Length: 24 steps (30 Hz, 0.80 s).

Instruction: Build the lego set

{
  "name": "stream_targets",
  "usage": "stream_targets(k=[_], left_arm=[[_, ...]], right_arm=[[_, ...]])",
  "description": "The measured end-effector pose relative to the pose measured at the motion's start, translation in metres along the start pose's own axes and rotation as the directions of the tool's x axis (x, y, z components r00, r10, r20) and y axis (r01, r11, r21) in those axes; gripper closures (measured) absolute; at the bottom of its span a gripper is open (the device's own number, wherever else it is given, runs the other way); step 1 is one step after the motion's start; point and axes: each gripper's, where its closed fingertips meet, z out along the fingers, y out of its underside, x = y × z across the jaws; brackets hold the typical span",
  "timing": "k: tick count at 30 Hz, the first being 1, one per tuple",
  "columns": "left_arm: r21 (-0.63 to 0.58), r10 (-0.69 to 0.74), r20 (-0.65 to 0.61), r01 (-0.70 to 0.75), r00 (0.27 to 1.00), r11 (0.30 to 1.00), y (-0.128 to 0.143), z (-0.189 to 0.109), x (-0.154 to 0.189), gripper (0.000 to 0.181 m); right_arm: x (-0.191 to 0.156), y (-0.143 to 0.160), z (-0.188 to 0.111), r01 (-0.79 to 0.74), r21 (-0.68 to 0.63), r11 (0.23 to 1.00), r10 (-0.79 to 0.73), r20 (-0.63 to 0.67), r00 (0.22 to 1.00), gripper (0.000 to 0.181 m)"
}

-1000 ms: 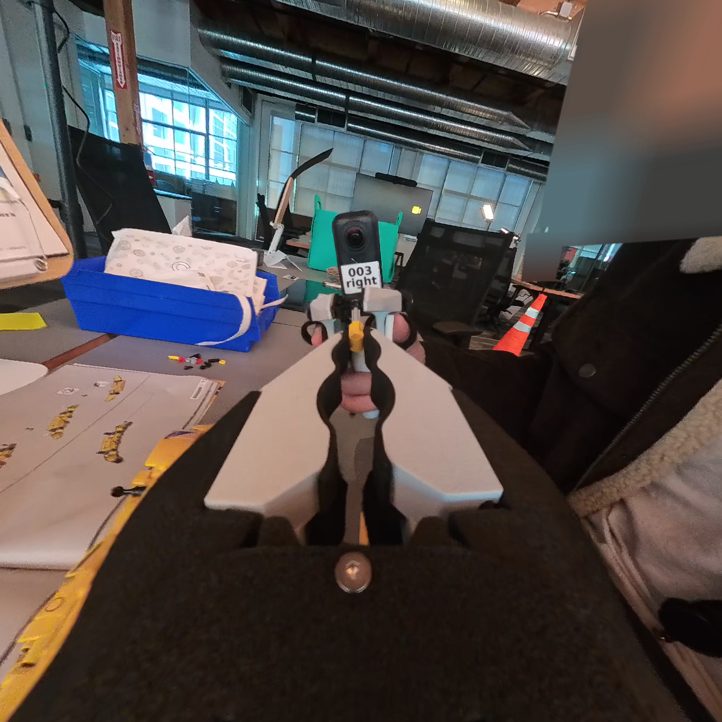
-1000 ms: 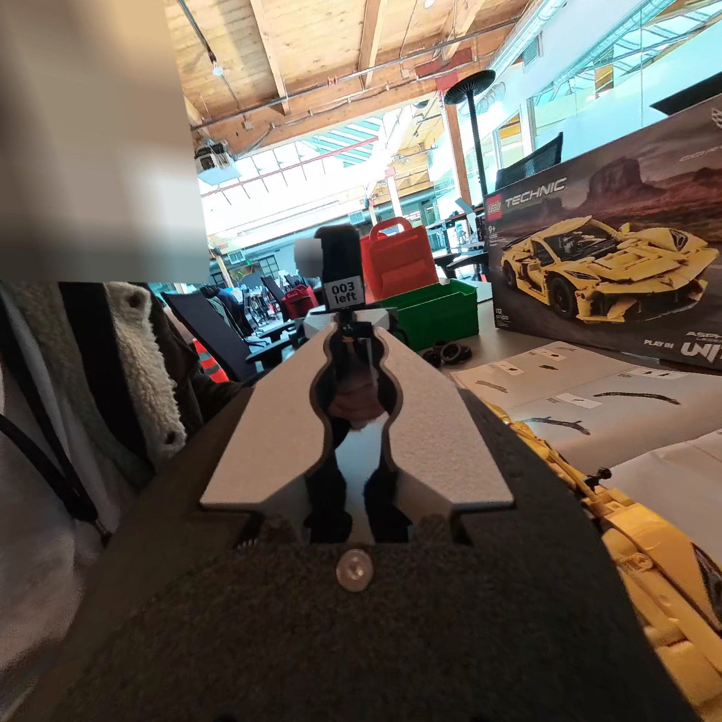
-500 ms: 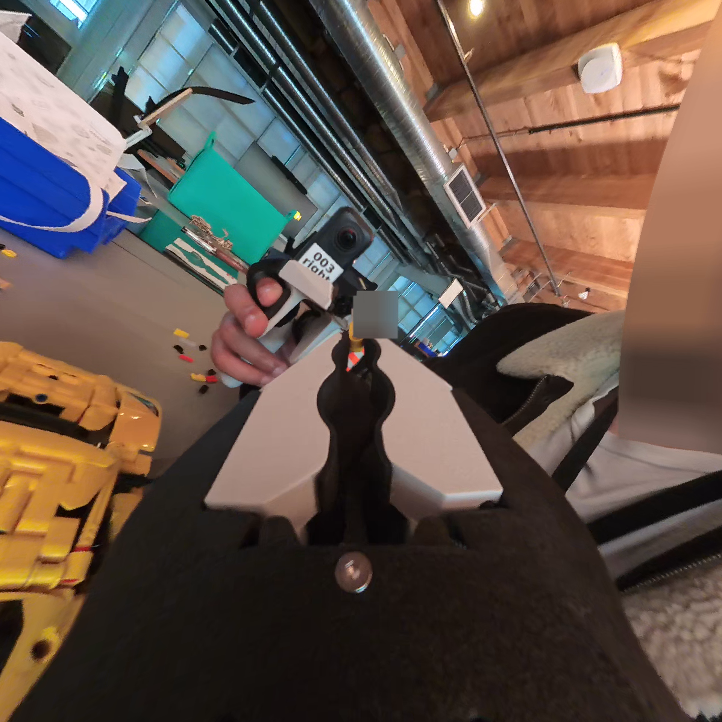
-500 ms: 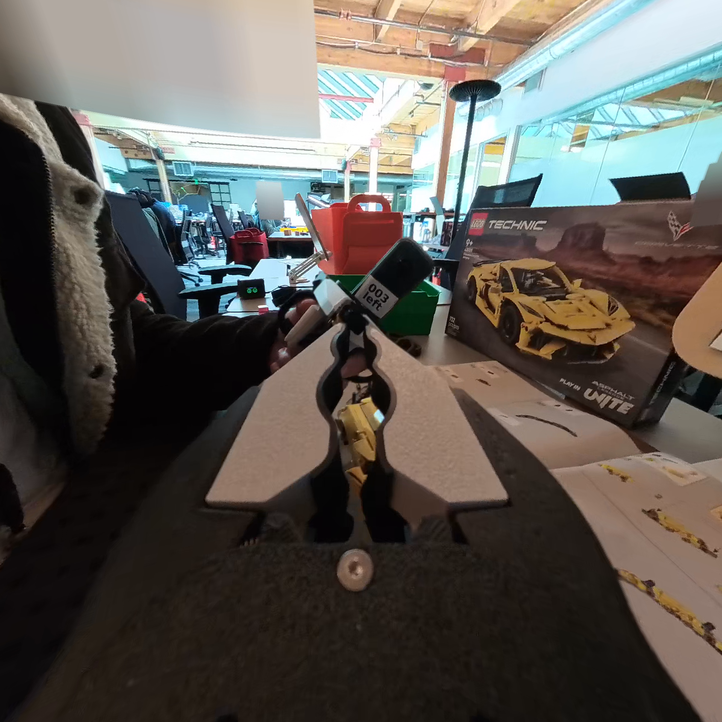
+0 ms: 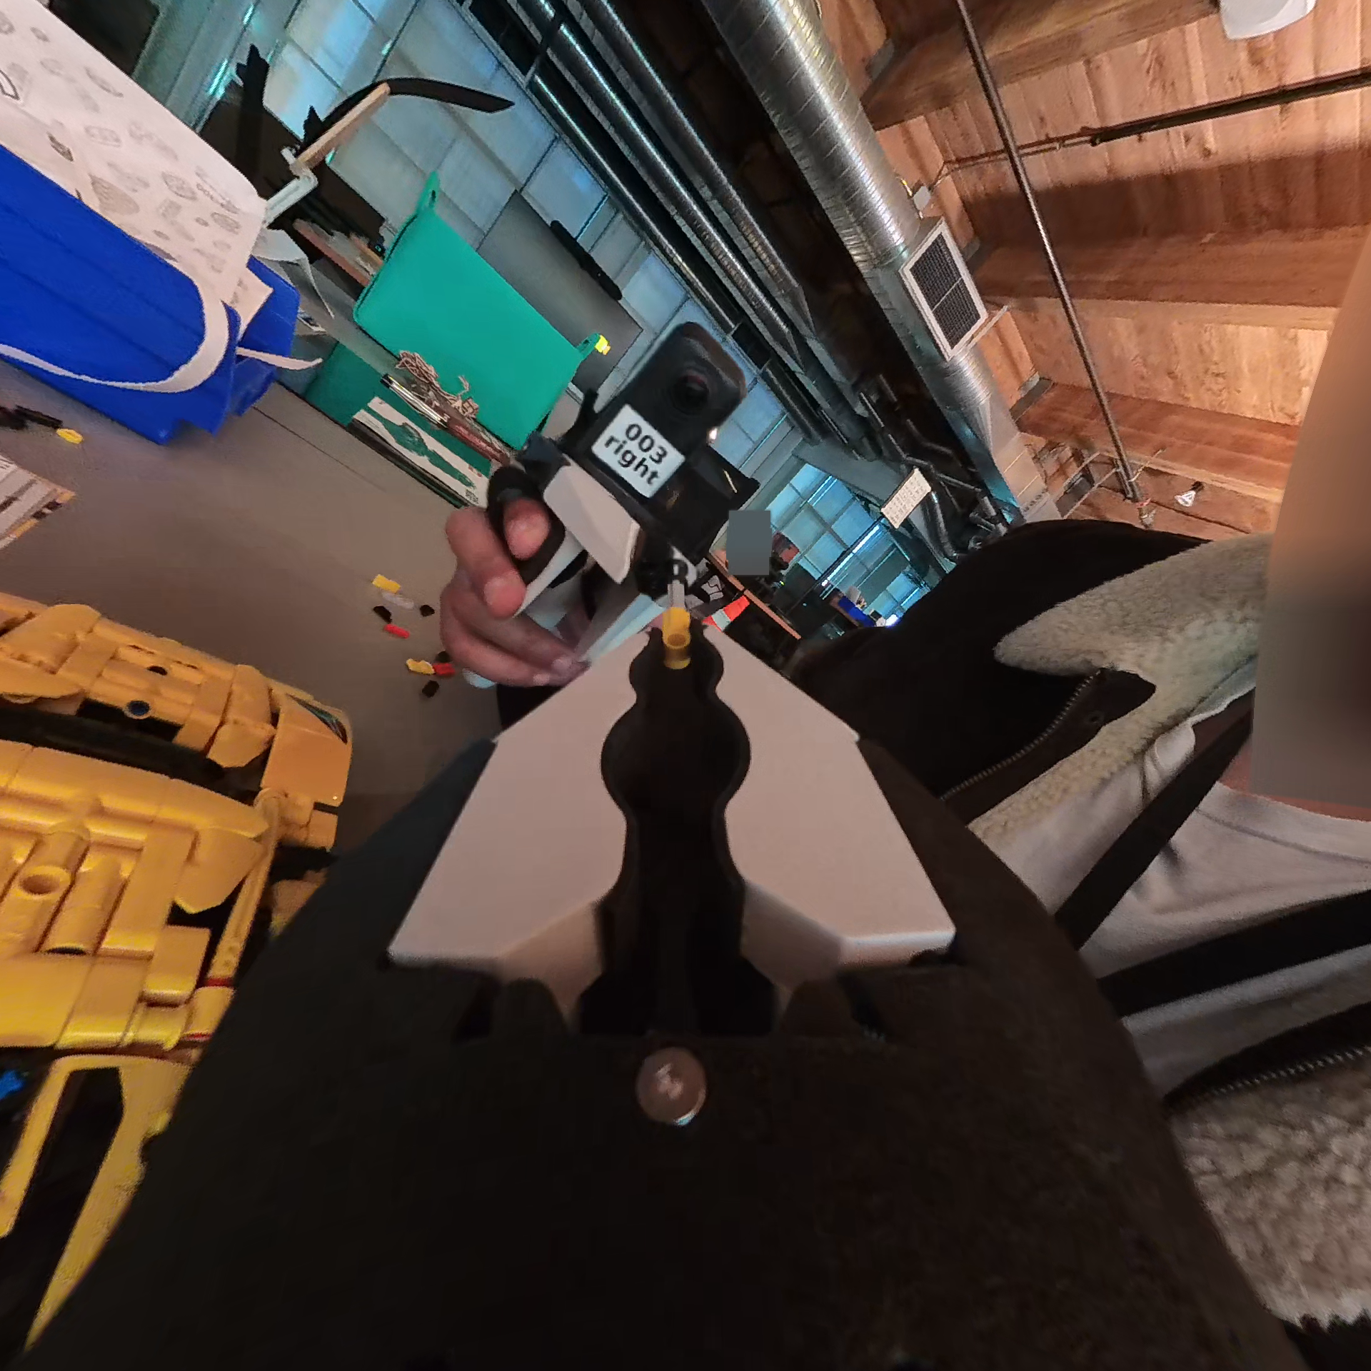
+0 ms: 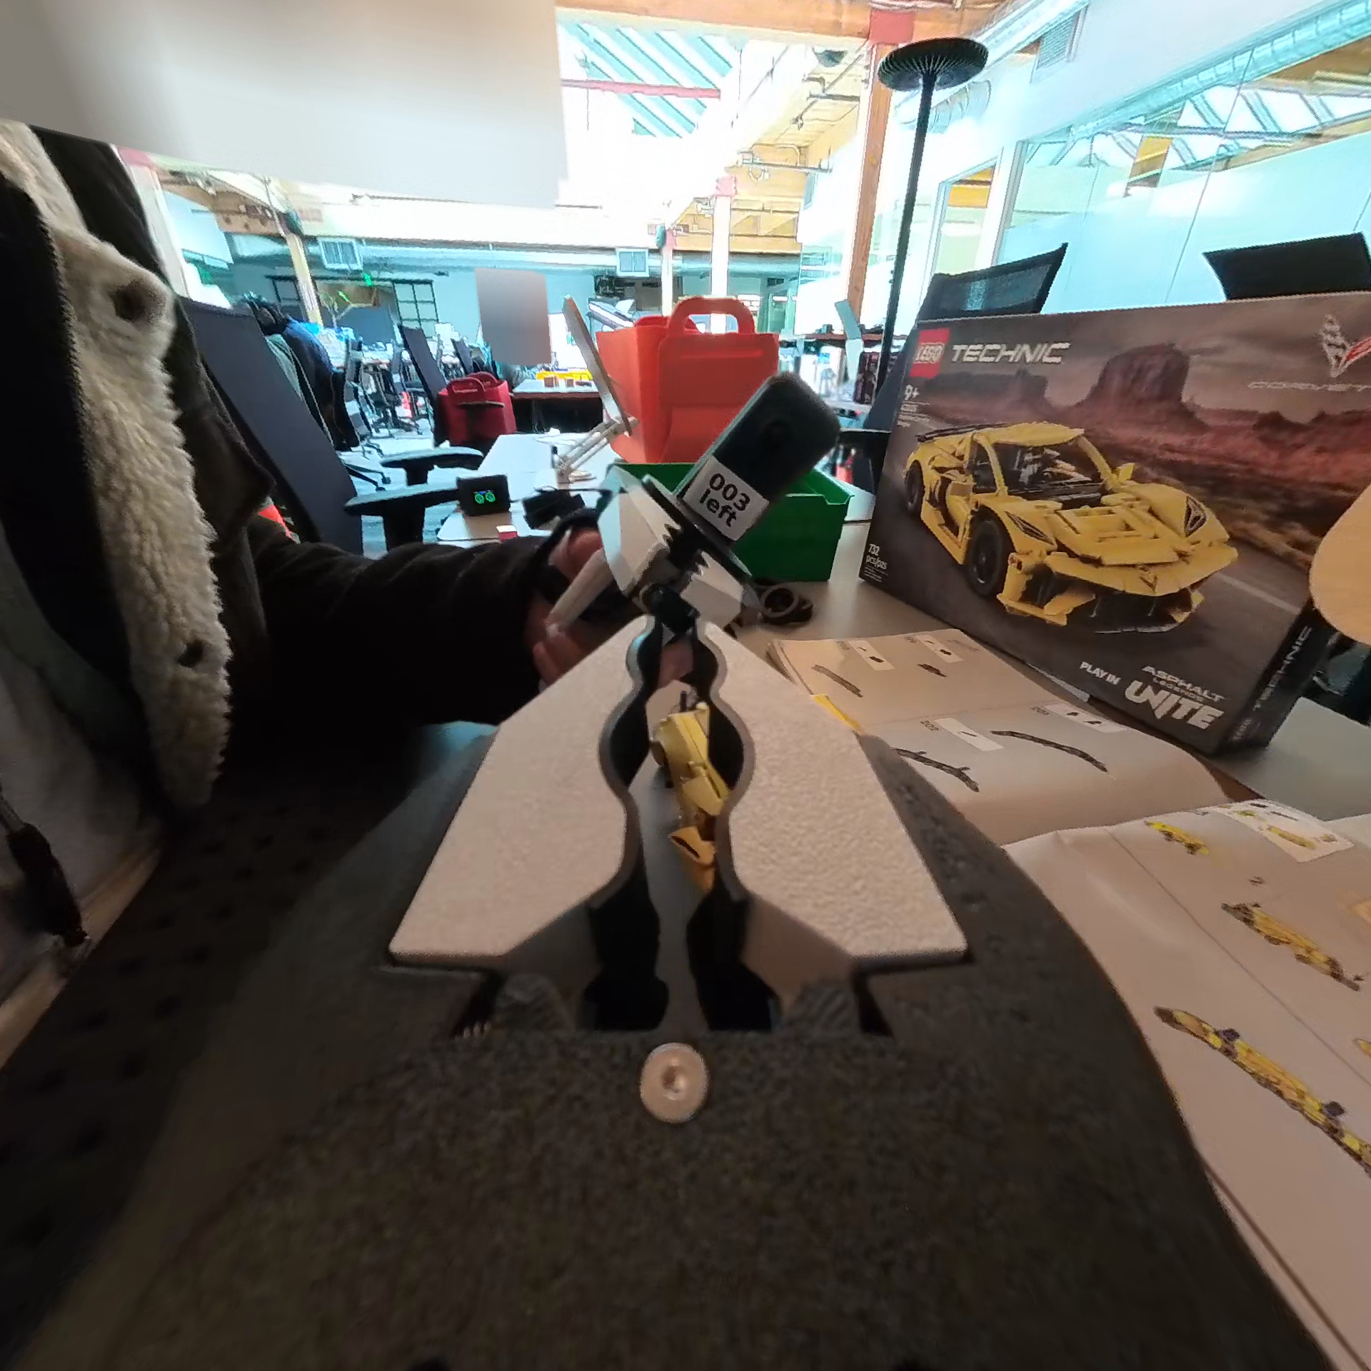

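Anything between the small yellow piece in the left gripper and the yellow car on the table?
Nothing visible. The yellow piece sits at the left gripper's tips; the yellow car lies lower left across bare table. The right gripper meets the piece from the far side, not toward the car.

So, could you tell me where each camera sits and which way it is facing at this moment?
Left wrist view: on the left gripper, tilted, facing the right gripper and ceiling ducts; own fingers, the person's hand and jacket show, a small yellow piece at its tips.
Right wrist view: on the right gripper, level, facing the left gripper, set box and booklets; own fingers and a sleeve show.
Shared: grippers face each other tip to tip; both see the yellow car.
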Motion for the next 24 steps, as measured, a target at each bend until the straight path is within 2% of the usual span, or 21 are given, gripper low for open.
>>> stream_targets(k=[3,6,8,11,14,17,19,24], left_arm=[[-0.015,0.029,0.024,-0.029,0.999,0.999,0.001,-0.001,-0.002,0.174],[-0.040,0.069,0.068,-0.066,0.995,0.997,0.004,-0.001,-0.007,0.174],[-0.054,0.109,0.094,-0.104,0.990,0.993,0.005,-0.002,-0.010,0.174],[-0.091,0.195,0.145,-0.183,0.970,0.979,0.008,-0.002,-0.013,0.174],[-0.150,0.281,0.185,-0.256,0.942,0.955,0.013,-0.001,-0.017,0.174],[-0.171,0.329,0.204,-0.297,0.922,0.939,0.013,0.001,-0.018,0.174],[-0.155,0.304,0.197,-0.277,0.932,0.948,0.012,0.002,-0.017,0.174],[-0.055,0.057,0.088,-0.052,0.994,0.997,0.009,0.004,-0.009,0.174]], right_arm=[[-0.002,0.004,0.000,-0.015,-0.027,1.000,0.016,0.007,1.000,0.170],[-0.006,0.008,-0.001,-0.122,-0.046,0.991,0.125,0.065,0.990,0.155],[-0.006,0.008,0.000,-0.186,-0.049,0.981,0.189,0.084,0.978,0.151],[-0.004,0.009,0.000,-0.284,-0.056,0.957,0.288,0.092,0.953,0.151],[0.001,0.017,0.000,-0.358,-0.099,0.929,0.366,0.075,0.928,0.162],[0.002,0.019,-0.002,-0.344,-0.106,0.933,0.352,0.061,0.934,0.166],[0.003,0.017,-0.002,-0.299,-0.097,0.949,0.305,0.051,0.951,0.166],[0.000,0.007,-0.003,-0.052,-0.057,0.997,0.053,0.020,0.998,0.167]])
